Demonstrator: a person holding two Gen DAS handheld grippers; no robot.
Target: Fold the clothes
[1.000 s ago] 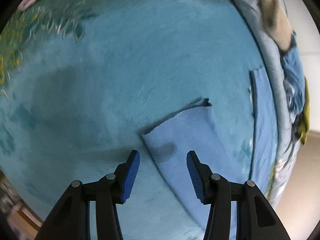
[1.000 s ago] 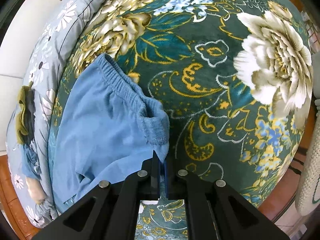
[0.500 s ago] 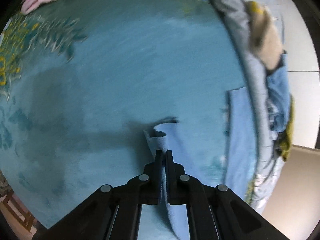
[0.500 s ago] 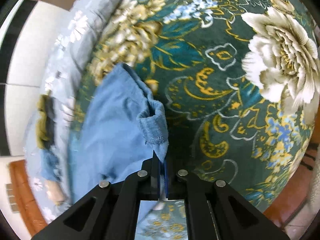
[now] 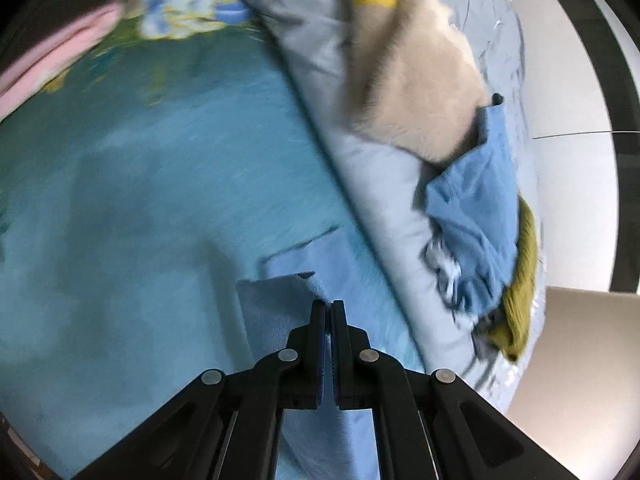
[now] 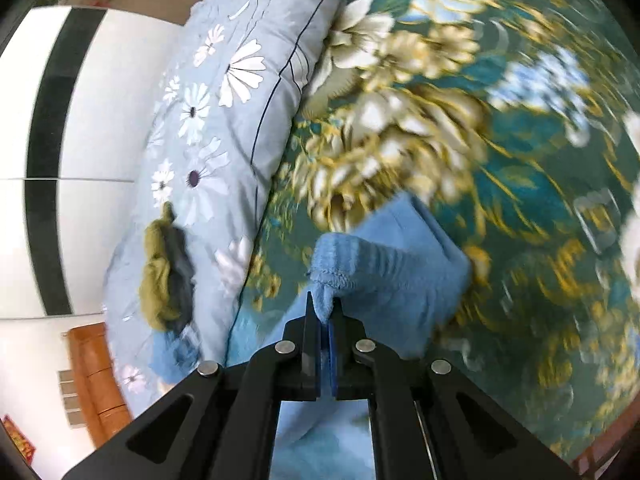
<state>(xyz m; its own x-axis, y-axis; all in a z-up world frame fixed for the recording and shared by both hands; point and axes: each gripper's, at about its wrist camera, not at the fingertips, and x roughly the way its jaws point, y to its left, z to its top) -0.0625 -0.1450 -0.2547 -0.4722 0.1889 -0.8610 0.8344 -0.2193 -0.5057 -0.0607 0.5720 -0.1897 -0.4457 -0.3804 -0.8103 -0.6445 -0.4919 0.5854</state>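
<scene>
A pair of light blue shorts lies on the bed. My left gripper [image 5: 328, 304] is shut on a leg hem of the blue shorts [image 5: 276, 316] and lifts it off the teal blanket [image 5: 140, 208]; the cloth hangs down between the arms. My right gripper [image 6: 325, 307] is shut on the elastic waistband corner of the same shorts [image 6: 384, 276], raised above the floral blanket [image 6: 500, 152]. The waistband bunches over the fingertips.
A pile of clothes lies on the pale floral duvet [image 5: 380, 200]: a cream fleece [image 5: 416, 80], a blue garment [image 5: 476, 216], an olive one [image 5: 520, 300]. A pink item [image 5: 52, 56] sits far left. The duvet [image 6: 216, 120] and olive clothes [image 6: 160, 276] show left in the right wrist view.
My left gripper shut on the shorts' leg hem and lifted it toward the clothes pile. My right gripper, still shut on the waistband, lifted and swung toward the duvet.
</scene>
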